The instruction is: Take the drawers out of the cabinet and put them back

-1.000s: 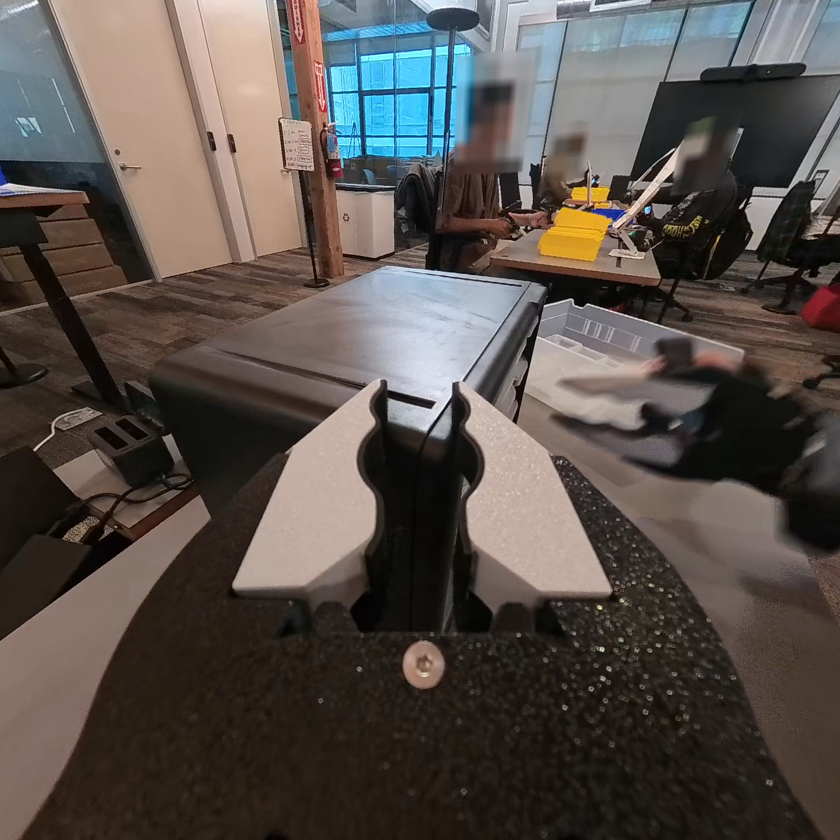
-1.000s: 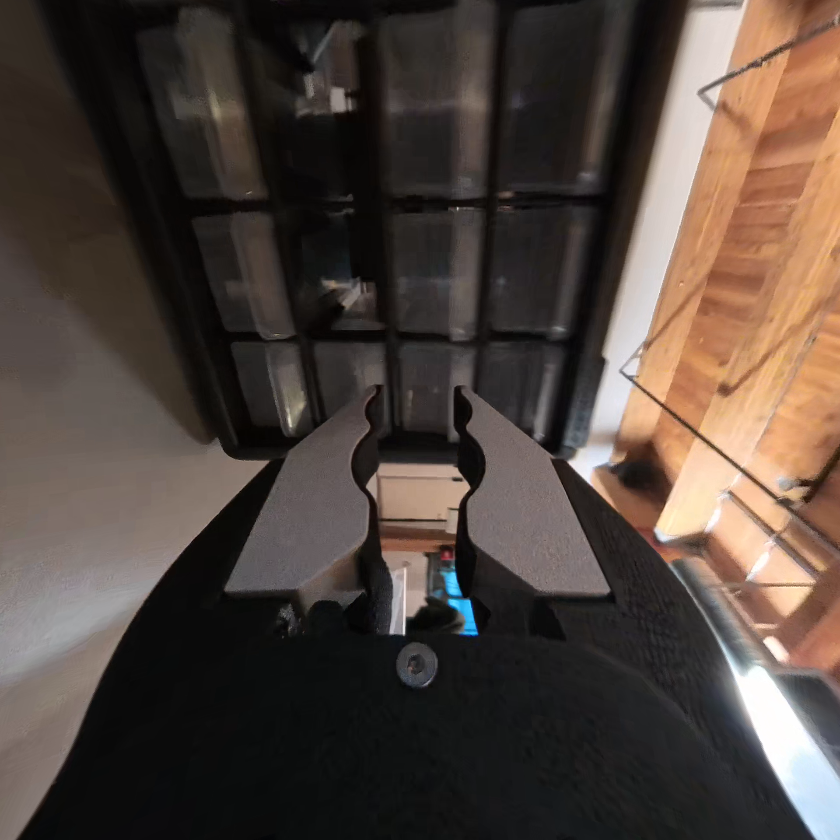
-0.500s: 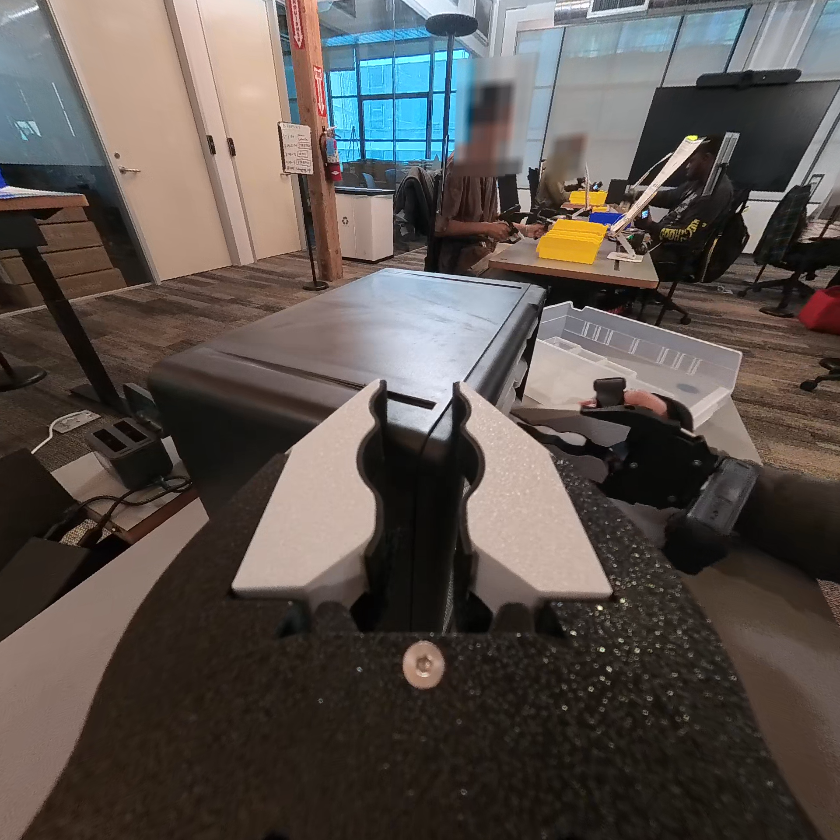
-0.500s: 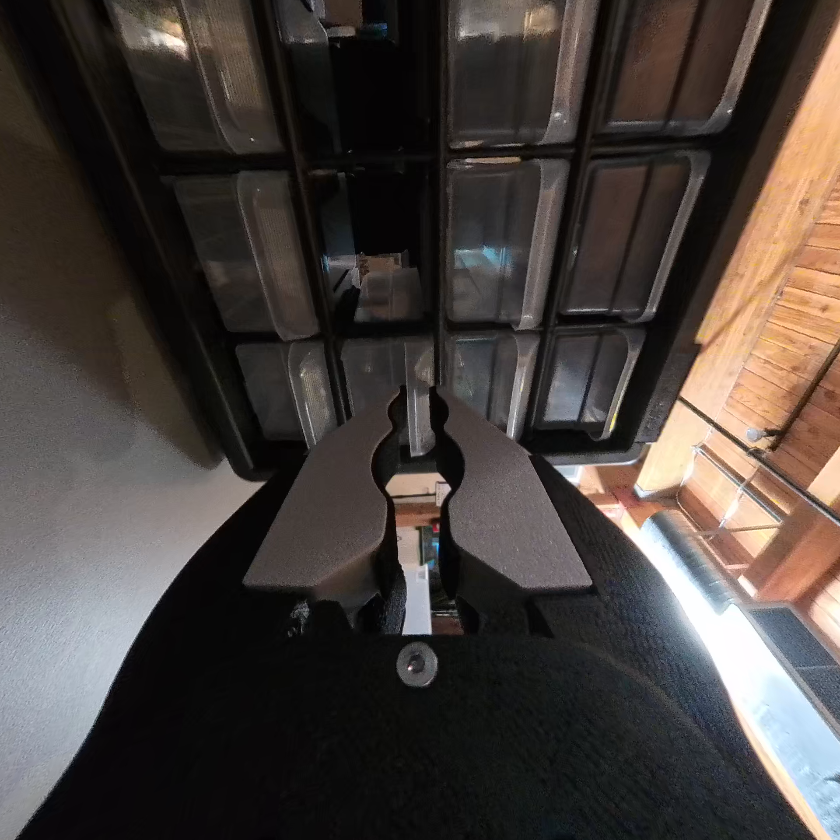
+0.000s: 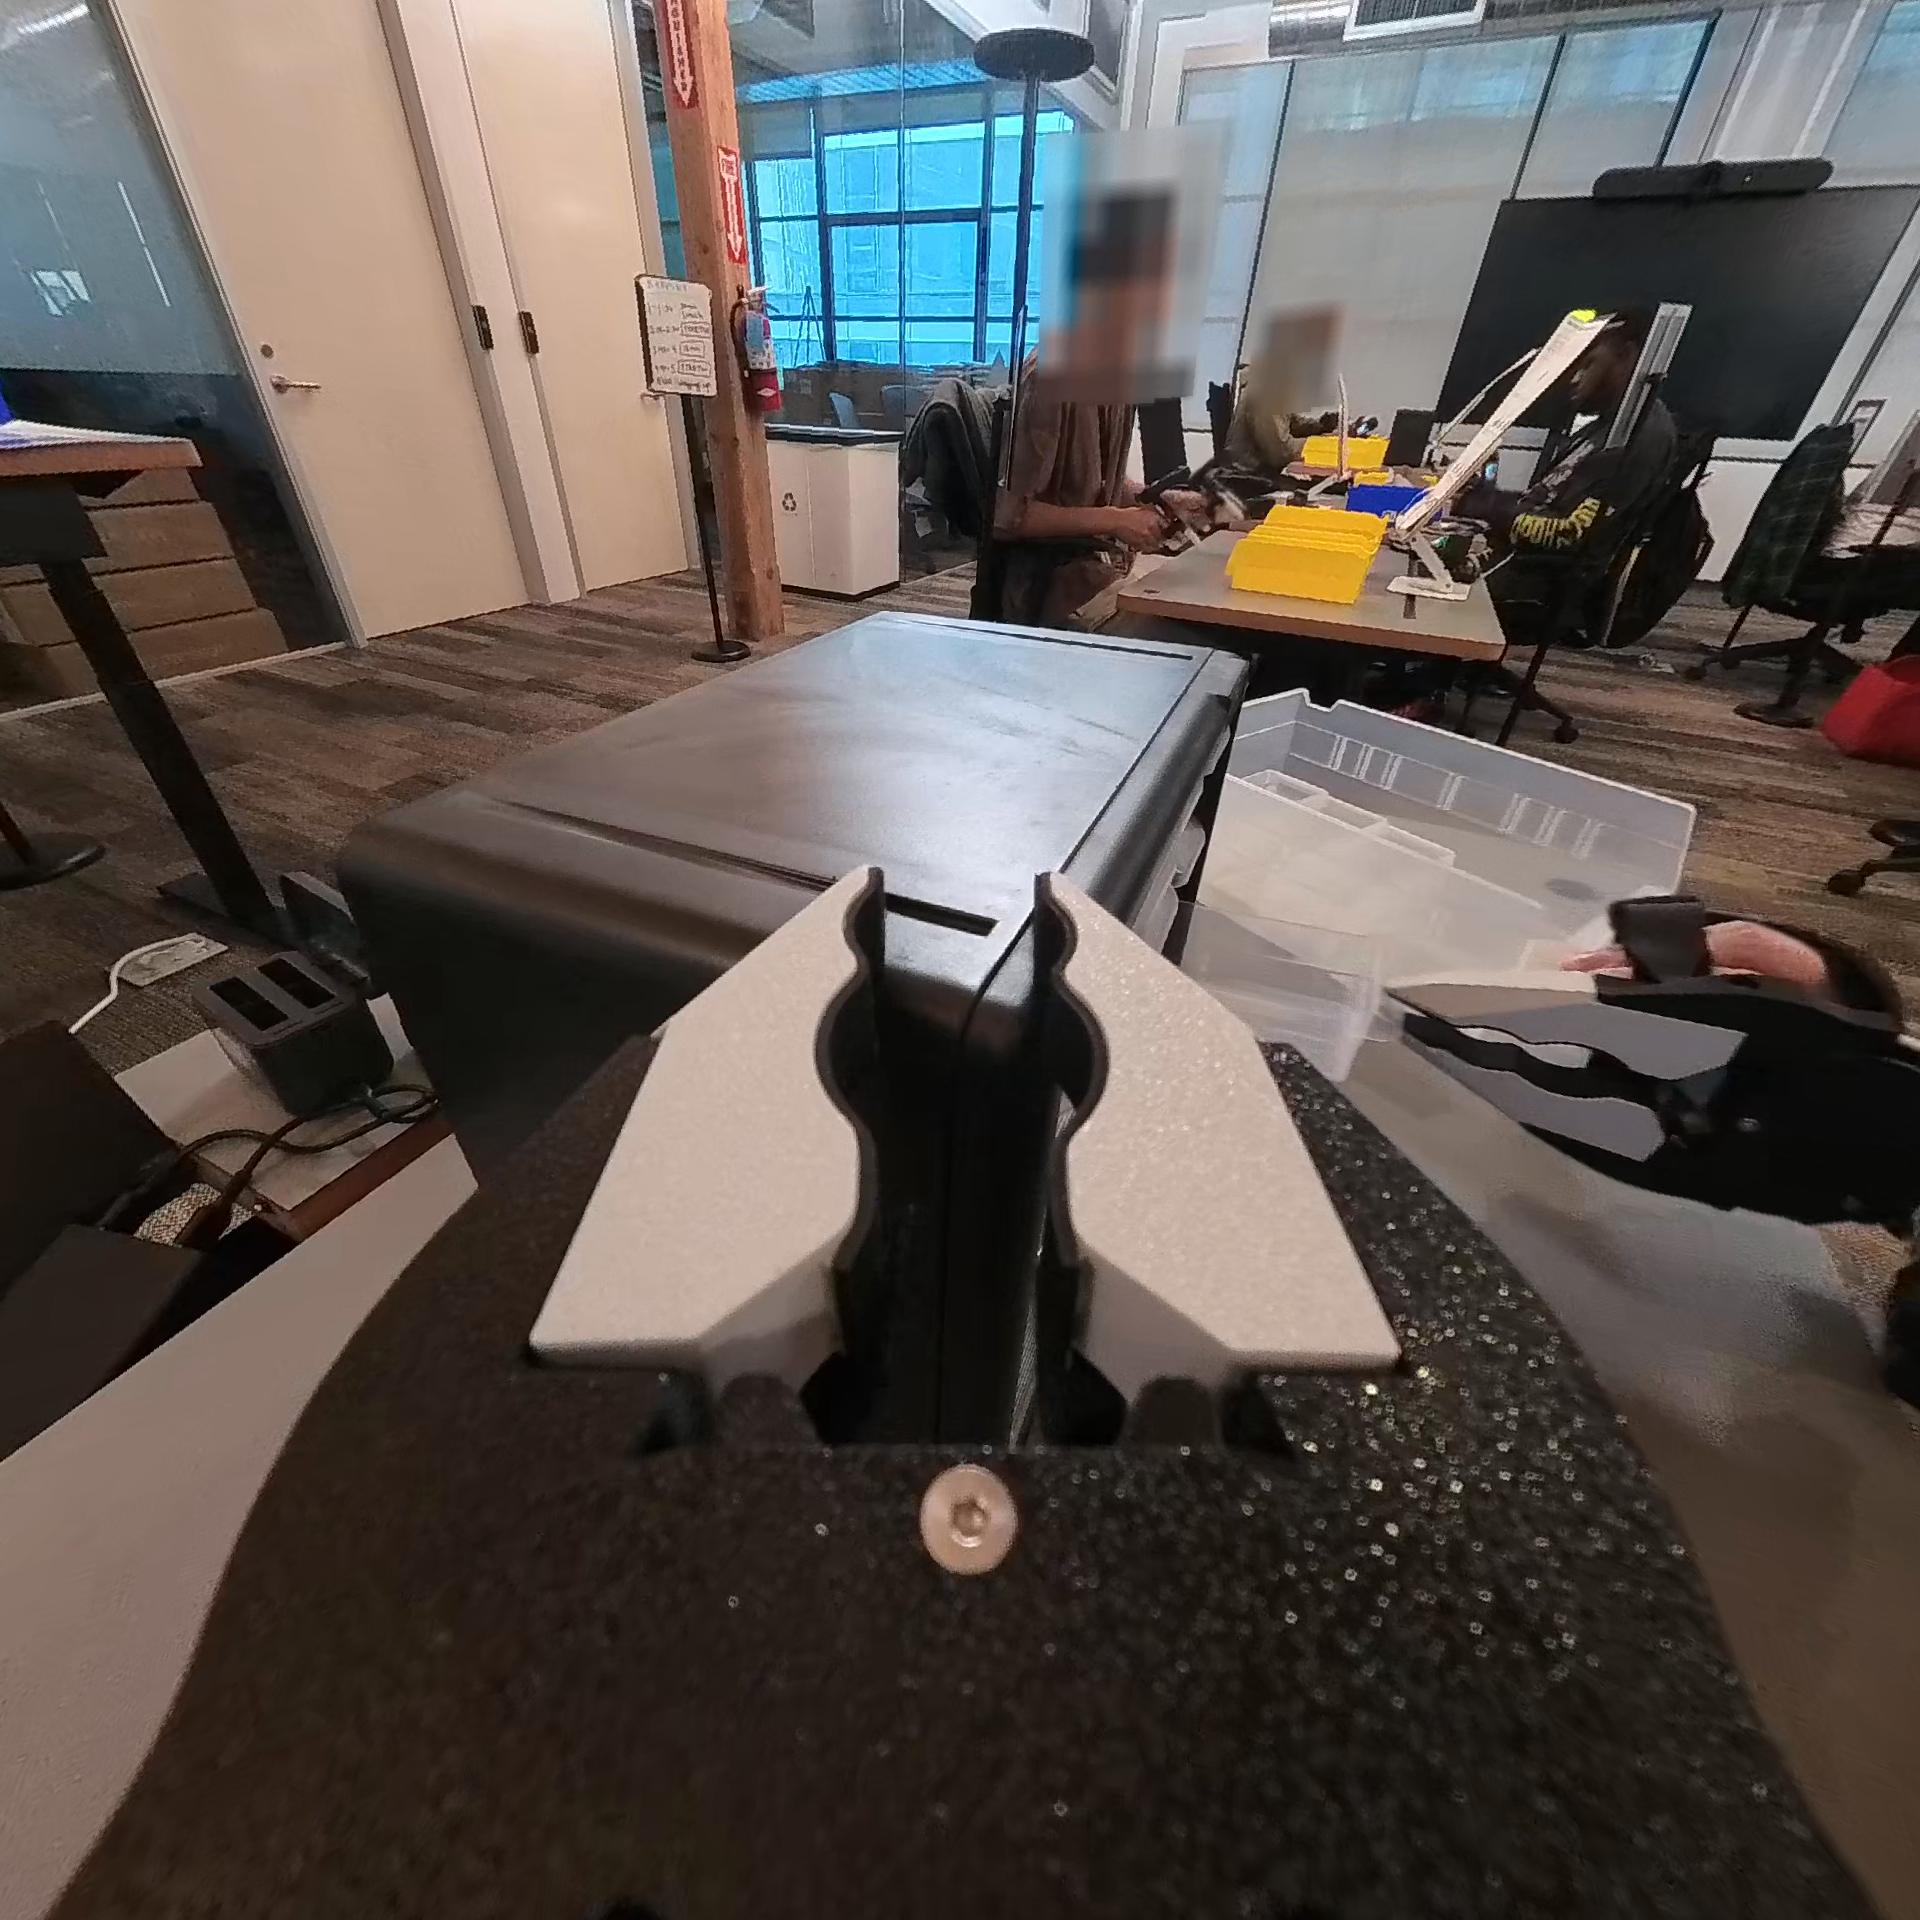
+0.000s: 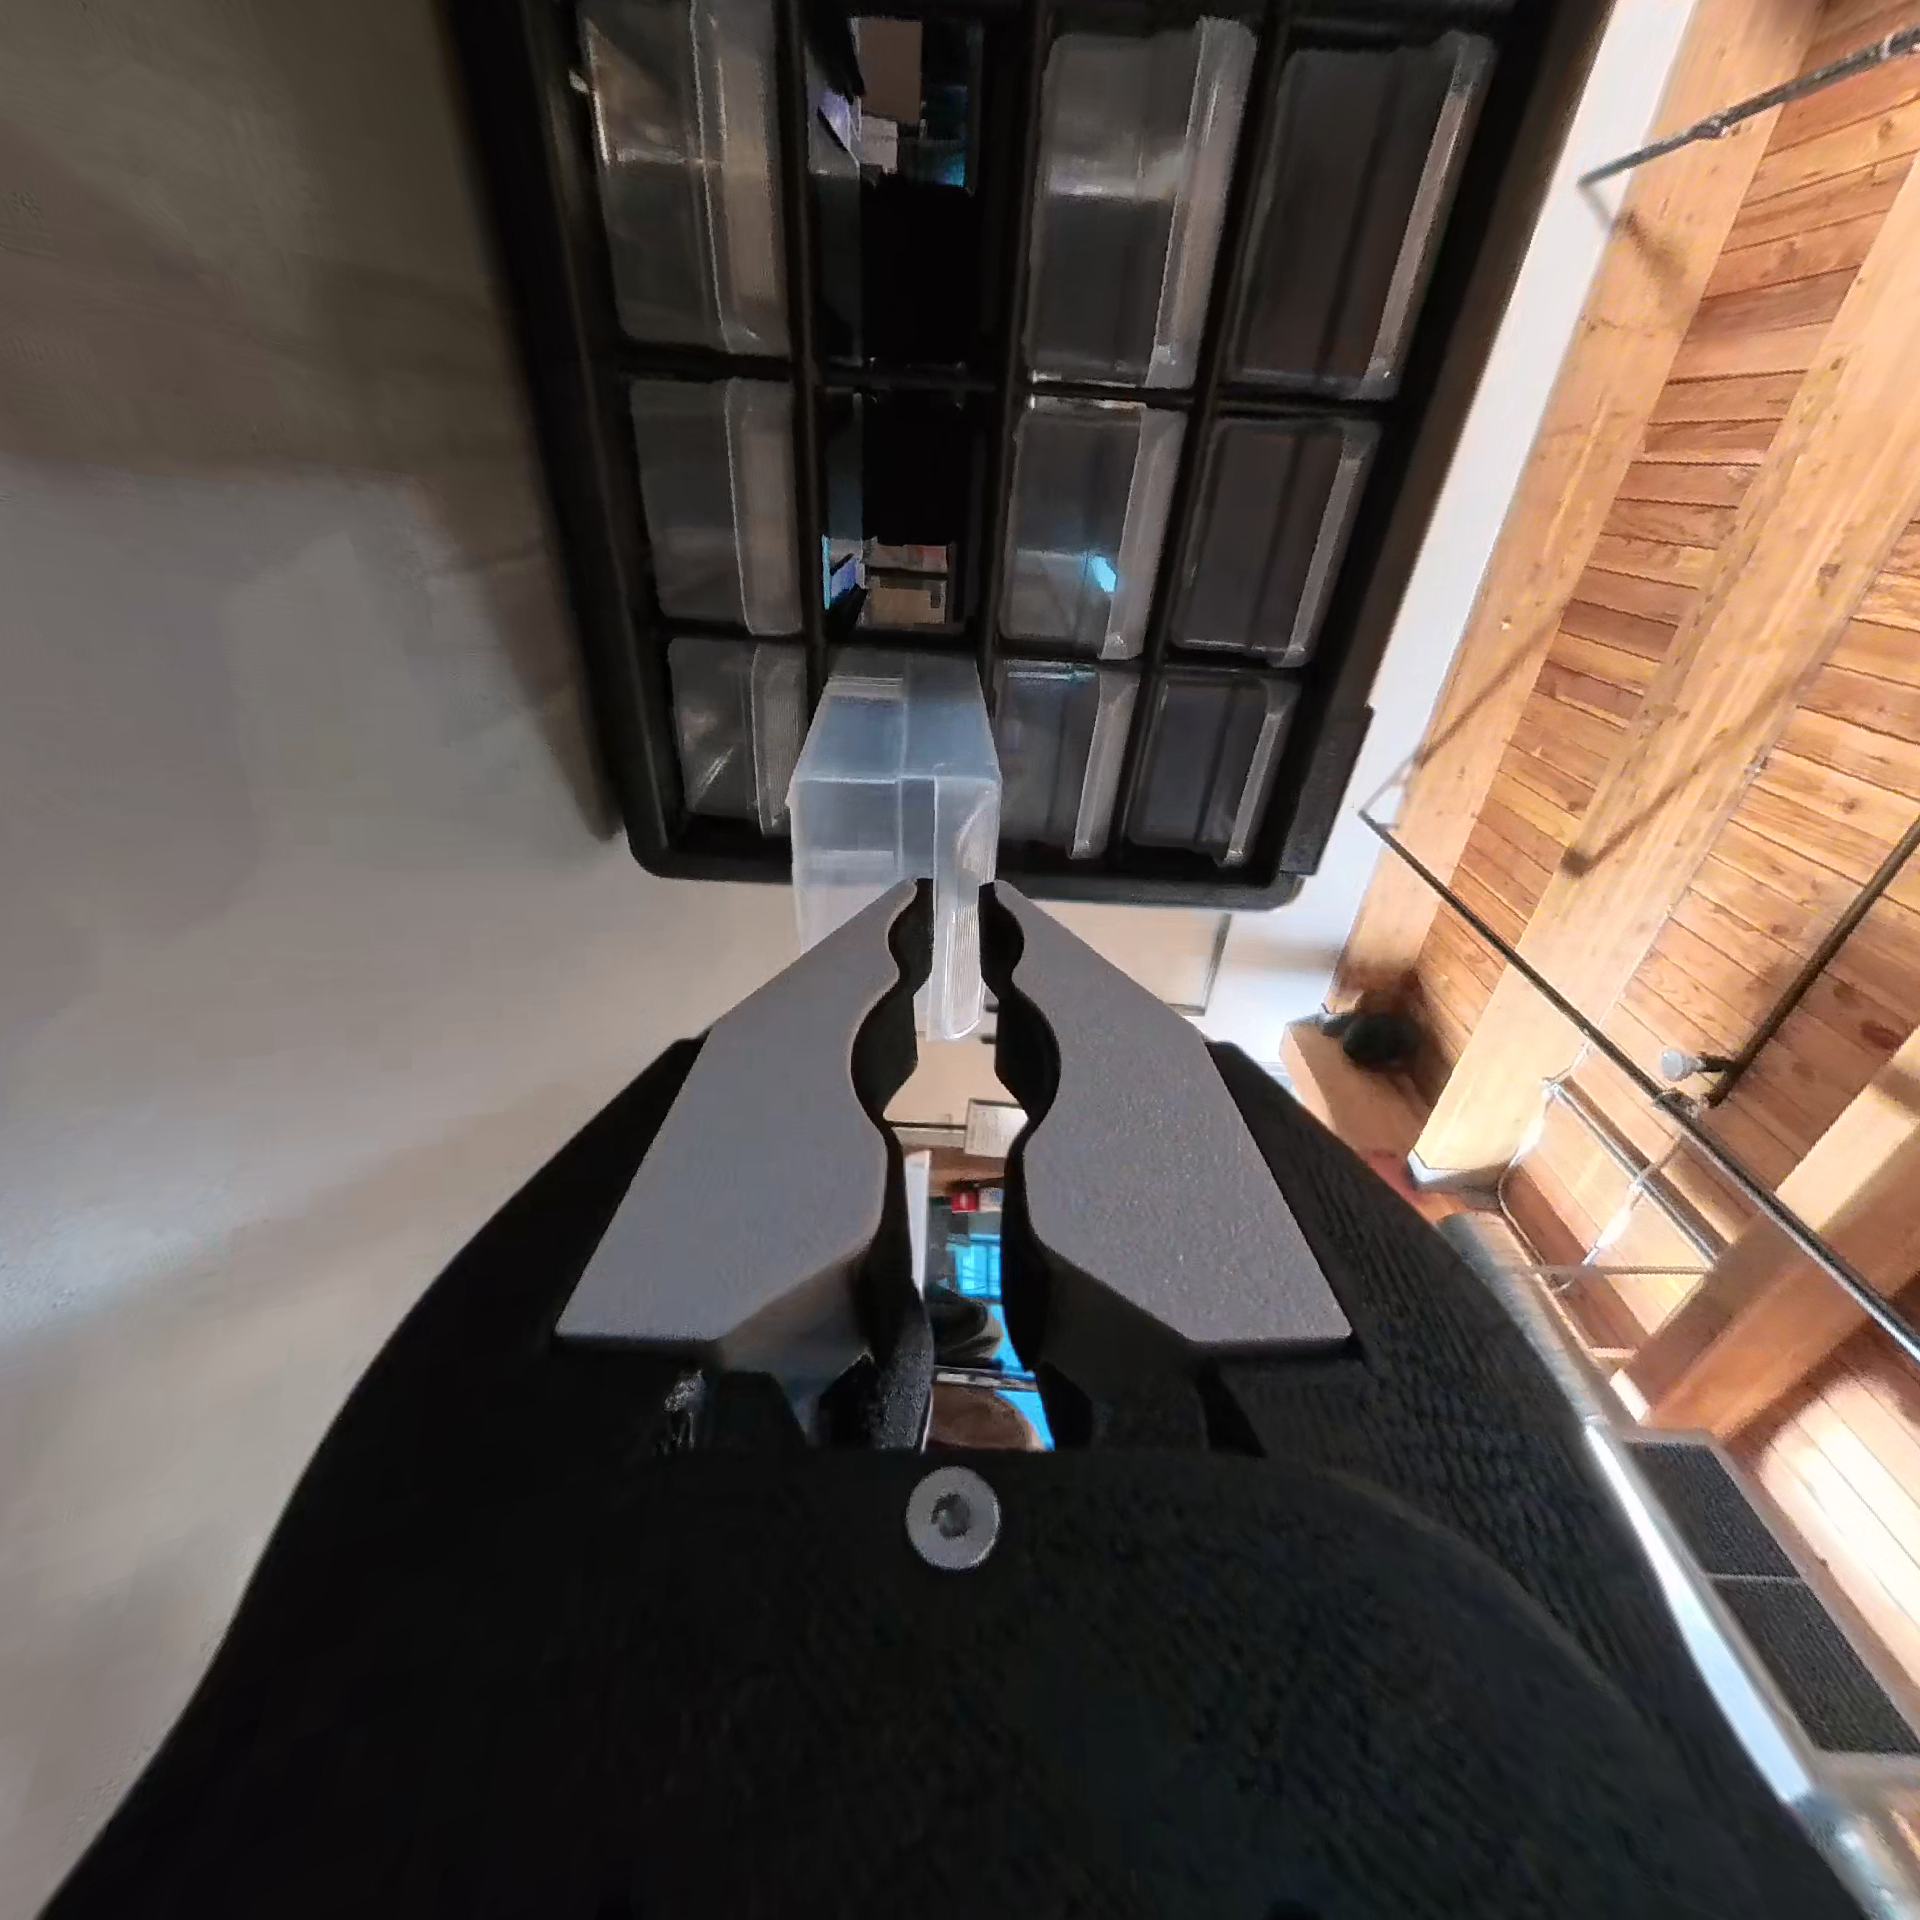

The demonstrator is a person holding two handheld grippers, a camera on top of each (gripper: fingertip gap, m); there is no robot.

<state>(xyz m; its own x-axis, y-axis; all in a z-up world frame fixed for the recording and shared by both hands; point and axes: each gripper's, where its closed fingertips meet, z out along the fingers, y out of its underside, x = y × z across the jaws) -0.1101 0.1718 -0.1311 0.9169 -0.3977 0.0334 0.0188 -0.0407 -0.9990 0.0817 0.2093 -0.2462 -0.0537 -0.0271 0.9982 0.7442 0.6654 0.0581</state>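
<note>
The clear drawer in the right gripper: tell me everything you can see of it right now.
The drawer is a small box of clear, slightly frosted plastic with a ribbed pull tab on its front. It sticks partway out of a slot in the black cabinet, in the row nearest that view's bottom edge, its rear still inside. The right gripper is closed on the tab. Nothing shows inside the drawer. The left wrist view shows it jutting from the cabinet's front.

Cabinet (image 5: pixel 831 769): black plastic w/ semi-gloss top. Drawer (image 6: pixel 894 790): clear frosted plastic. Left claw (image 5: pixel 958 914): matt grainy grey. Right claw (image 6: pixel 954 904): matt dark. Worktop (image 6: pixel 260 935): smooth, matt, pale.
</note>
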